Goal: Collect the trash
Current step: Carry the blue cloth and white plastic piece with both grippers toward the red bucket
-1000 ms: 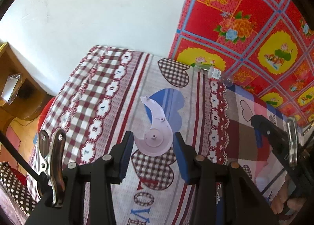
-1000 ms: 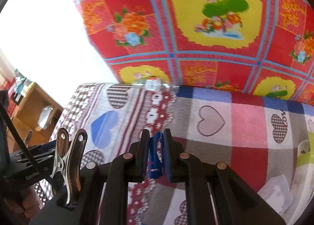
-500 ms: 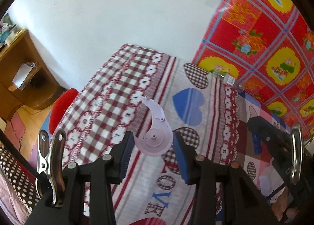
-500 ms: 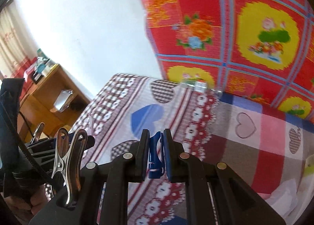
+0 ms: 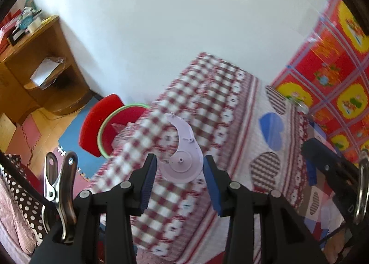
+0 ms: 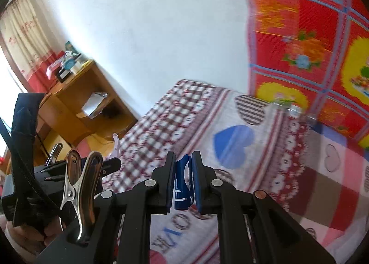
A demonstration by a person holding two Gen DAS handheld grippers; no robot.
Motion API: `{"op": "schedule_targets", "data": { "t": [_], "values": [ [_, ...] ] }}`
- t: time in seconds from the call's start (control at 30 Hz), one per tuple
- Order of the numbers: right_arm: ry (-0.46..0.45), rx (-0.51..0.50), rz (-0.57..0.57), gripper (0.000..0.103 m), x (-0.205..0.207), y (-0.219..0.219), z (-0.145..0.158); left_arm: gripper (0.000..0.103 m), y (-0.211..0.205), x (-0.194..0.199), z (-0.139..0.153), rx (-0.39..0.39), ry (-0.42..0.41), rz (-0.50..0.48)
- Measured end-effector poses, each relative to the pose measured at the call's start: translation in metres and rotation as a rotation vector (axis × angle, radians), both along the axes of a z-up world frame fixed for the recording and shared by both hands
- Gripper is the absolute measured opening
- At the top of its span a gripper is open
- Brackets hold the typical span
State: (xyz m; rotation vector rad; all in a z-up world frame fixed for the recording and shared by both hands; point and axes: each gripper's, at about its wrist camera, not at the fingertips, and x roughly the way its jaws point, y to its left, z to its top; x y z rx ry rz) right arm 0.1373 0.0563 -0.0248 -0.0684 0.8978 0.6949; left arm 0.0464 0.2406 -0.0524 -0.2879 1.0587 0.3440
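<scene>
Checked bedspread (image 5: 214, 93) below; both hand-held grippers angled down, gripping trash.

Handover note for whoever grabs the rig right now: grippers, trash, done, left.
Left gripper: shut on the lilac plastic piece, held above the bed.
Right gripper: shut on a small blue plastic piece, also clear of the bed.
Red bin with a green rim stands on the floor beside the bed, on the left in the left wrist view.
Done: two pieces are picked up.
Left: neither piece is in the bin yet; dropping both there looks like the next step. A clear plastic bottle lies at the far edge of the bed by the red floral cloth.
</scene>
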Motion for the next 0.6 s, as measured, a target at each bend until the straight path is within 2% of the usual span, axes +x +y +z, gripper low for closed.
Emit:
{"op": "schedule_targets", "data": {
  "t": [0.6],
  "values": [
    [0.012,0.0,0.136,0.015,-0.008,0.112,0.0,0.044,0.108,-0.008,-0.008,-0.017,0.024,0.111]
  ]
}}
